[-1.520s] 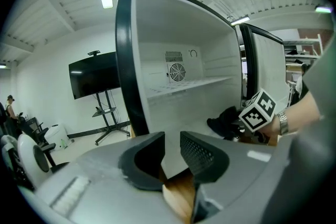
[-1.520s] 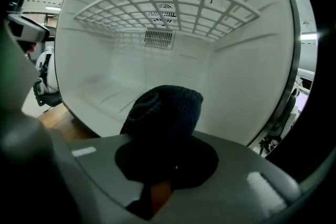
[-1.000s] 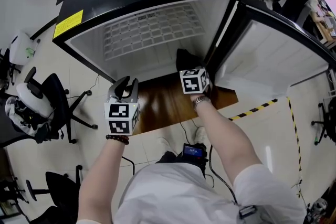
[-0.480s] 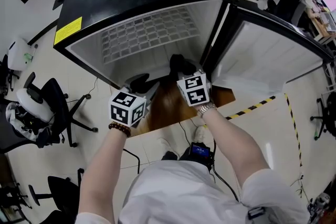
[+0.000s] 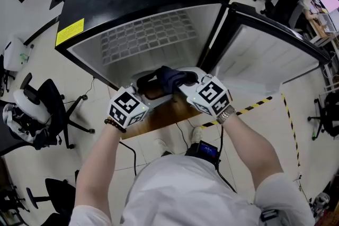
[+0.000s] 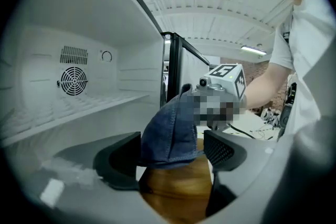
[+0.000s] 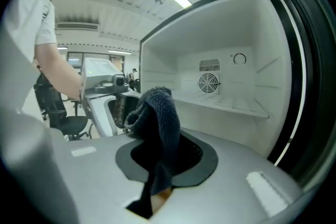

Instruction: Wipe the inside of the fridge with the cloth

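The dark blue cloth (image 5: 167, 78) hangs bunched in front of the open fridge (image 5: 153, 34). My right gripper (image 5: 183, 83) is shut on it, and the right gripper view shows the cloth (image 7: 157, 123) rising out of the closed jaws (image 7: 163, 165). My left gripper (image 5: 147, 83) faces the right one. Its jaws have just been opening and stand wide (image 6: 170, 152). The cloth (image 6: 170, 131) hangs between them, with neither pad pressing on it. Both views show the fridge's white interior, with a fan (image 6: 73, 81) and a shelf (image 7: 231, 105).
The fridge door (image 5: 270, 55) stands open to the right. A brown wooden board (image 5: 169, 111) lies on the floor below the grippers. Office chairs (image 5: 42, 108) stand to the left, and yellow-black tape (image 5: 265, 106) runs across the floor on the right.
Both grippers have risen and come together in front of the fridge opening. The right one brought the cloth up with it. The left jaws have opened wide around the hanging cloth.
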{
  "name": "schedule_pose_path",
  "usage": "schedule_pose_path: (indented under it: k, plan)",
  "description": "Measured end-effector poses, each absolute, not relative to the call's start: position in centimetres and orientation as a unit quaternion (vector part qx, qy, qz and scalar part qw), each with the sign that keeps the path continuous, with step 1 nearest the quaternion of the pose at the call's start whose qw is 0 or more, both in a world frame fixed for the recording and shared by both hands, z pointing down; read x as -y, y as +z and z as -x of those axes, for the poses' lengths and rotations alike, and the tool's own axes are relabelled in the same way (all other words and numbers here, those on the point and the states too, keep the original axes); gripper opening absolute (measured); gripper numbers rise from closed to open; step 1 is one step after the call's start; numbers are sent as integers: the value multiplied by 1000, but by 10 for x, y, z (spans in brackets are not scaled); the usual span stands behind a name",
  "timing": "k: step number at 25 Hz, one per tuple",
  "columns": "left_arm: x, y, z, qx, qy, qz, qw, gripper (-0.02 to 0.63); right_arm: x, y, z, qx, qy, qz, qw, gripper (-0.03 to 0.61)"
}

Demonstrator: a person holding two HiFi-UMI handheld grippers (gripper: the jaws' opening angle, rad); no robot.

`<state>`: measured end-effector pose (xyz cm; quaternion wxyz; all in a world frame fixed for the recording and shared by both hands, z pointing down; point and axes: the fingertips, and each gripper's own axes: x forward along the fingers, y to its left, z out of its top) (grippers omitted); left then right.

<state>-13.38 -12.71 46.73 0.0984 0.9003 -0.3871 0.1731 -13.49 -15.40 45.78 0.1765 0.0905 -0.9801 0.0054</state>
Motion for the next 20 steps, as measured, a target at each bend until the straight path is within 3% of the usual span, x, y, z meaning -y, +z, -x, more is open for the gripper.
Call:
schedule_pose_path:
  k: [8, 11, 16, 20]
  plan:
    - [109, 458, 97, 290, 228, -928, 50, 393, 113, 434, 123, 981, 15, 57, 184, 44]
    - [106, 457, 92, 275, 242, -929, 43, 304, 109, 431, 120, 978, 15, 79, 193, 44]
    - [113, 458, 100, 302, 262, -916, 24, 92, 112, 432, 118, 977, 5, 66, 204, 47]
    - [123, 461, 110, 342, 263, -902, 26, 66, 124, 440, 114, 976, 8, 27, 214, 76]
